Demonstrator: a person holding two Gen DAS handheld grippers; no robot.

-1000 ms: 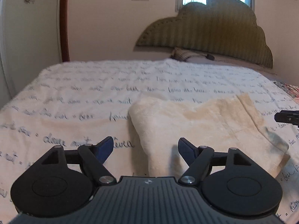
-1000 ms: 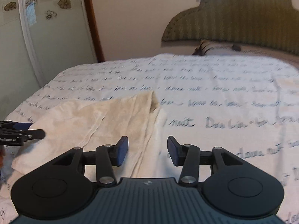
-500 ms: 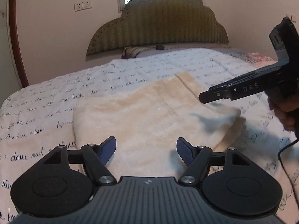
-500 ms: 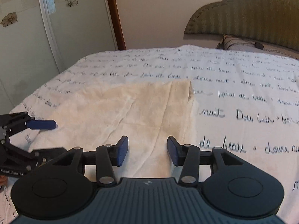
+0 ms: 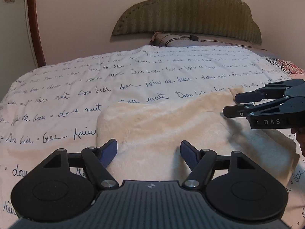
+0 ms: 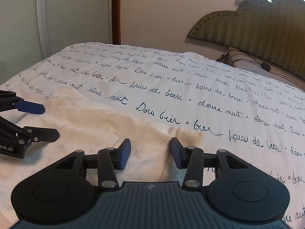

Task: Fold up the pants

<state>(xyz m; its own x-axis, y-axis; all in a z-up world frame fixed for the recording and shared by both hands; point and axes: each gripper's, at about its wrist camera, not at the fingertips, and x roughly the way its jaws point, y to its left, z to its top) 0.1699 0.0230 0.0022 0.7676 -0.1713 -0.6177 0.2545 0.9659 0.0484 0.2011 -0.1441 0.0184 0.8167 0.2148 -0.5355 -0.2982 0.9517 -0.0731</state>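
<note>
The cream pants (image 5: 171, 126) lie folded into a broad, fleecy rectangle on the near part of the bedspread (image 5: 133, 72), a white cover printed all over with dark handwritten script. In the left wrist view the left gripper (image 5: 148, 153) hangs over the near edge of the fabric with its blue pads (image 5: 108, 153) set wide apart — nothing is pinched between them, and the soft pile shows plainly through the gap. The right gripper (image 5: 231, 105) reaches in from the right side of that view, its black fingers spread one above the other over the far right part of the pants, close to the narrow band (image 5: 236, 91) that forms the garment's far right corner; part of a hand (image 5: 300, 141) shows at the picture's edge below it. The right wrist view gives the other angle: the right gripper (image 6: 150, 153) sits over the pants' right border, jaws parted to a moderate gap with only cloth lying beneath them and nothing clamped, and the band (image 6: 190, 137) lies just beyond its right pad. The left gripper (image 6: 47, 121) enters at the left of this view, one blue-tipped finger above and one black finger below, standing open over the left part of the fabric. At the head of the bed a scalloped green headboard (image 5: 190, 9) rises against the wall, with a striped pillow (image 5: 167, 38) and a small black device on a cord (image 5: 193, 37) lying in front of it — well apart from the pants.
</note>
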